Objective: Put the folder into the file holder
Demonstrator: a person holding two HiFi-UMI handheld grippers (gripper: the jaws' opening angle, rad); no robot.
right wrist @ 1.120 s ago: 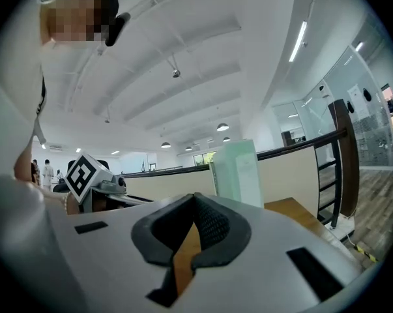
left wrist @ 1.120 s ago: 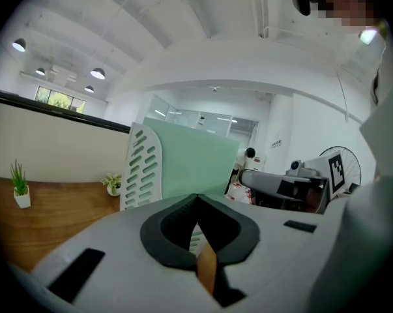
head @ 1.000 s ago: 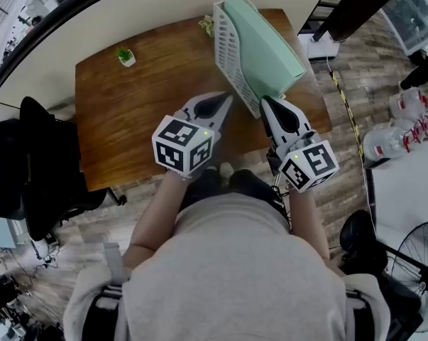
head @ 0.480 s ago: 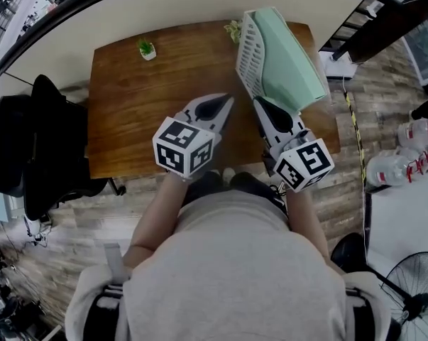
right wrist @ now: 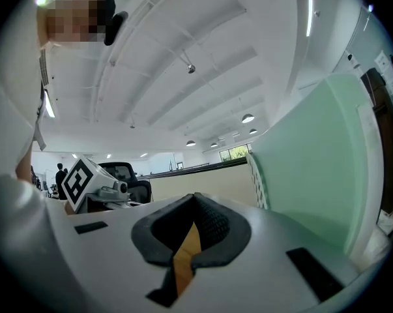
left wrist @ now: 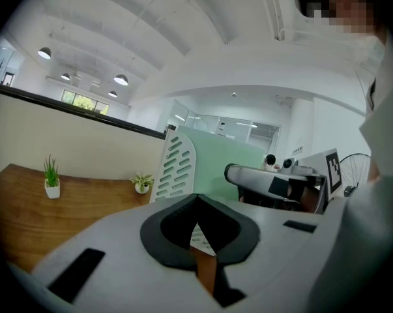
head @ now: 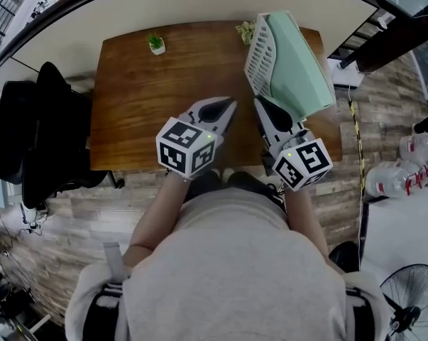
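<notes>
A mint green folder stands upright against the perforated side of the white file holder at the table's far right; it seems to sit inside it. My right gripper is shut and empty, with its tips just in front of the holder's near end. My left gripper is also shut and empty, and hovers over the wooden table to the left of the holder. The left gripper view shows the holder, the folder and the right gripper. The right gripper view has the folder close on its right.
Two small potted plants stand along the table's far edge by the wall. A black office chair is left of the table. Water bottles and a fan are on the floor at the right.
The head view has swung, so the table and holder now sit further right and higher in it. Both grippers stay shut and keep about the same places beside the holder.
</notes>
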